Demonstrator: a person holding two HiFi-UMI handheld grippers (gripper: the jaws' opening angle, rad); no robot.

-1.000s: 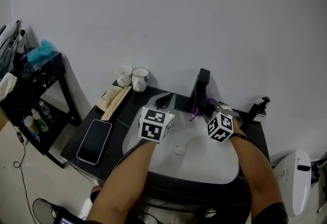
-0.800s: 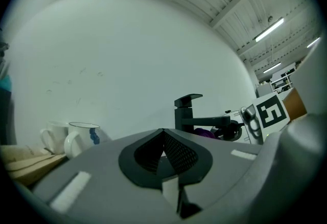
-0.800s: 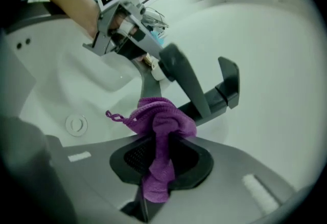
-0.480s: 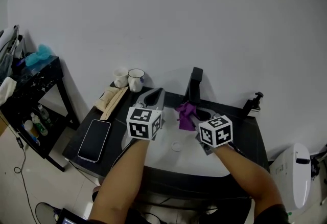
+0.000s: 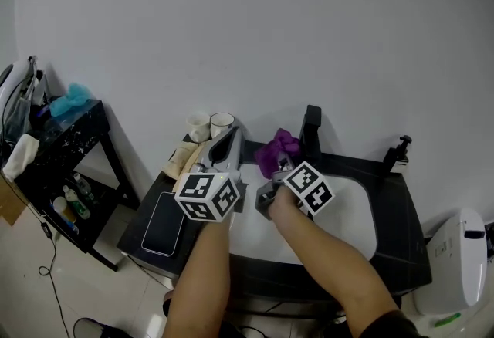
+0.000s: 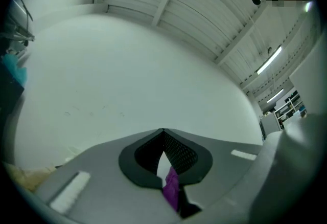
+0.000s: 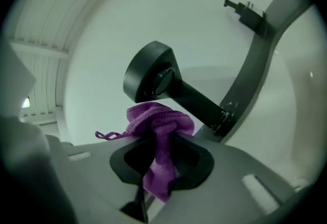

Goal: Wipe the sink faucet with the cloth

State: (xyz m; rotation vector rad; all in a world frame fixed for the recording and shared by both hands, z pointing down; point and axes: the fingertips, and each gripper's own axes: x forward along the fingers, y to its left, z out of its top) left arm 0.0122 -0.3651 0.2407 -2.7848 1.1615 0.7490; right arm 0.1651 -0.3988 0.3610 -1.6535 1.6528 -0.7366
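Note:
The black faucet [image 5: 311, 128] stands at the back of the white sink [image 5: 351, 224]. My right gripper [image 5: 272, 168] is shut on a bunched purple cloth [image 5: 276, 149], held up just left of the faucet. In the right gripper view the cloth [image 7: 159, 128] hangs out of the gripper [image 7: 156, 136], right under the faucet's round head [image 7: 152, 77]; whether they touch I cannot tell. My left gripper [image 5: 231, 139] points up at the wall, left of the cloth, with its jaws shut [image 6: 163, 132] and nothing between them. The cloth [image 6: 171, 189] shows through the gap lower down.
A black counter [image 5: 401, 205] surrounds the sink. A phone [image 5: 164, 222] lies on its left end, beside two white cups [image 5: 210, 126] and a beige bundle [image 5: 185, 157]. A black soap pump [image 5: 399, 151] sits back right. A black side table [image 5: 65, 143] stands at the left.
Both grippers have moved left and up. The right one has carried the cloth up from above the basin to beside the faucet's top. The left stays shut.

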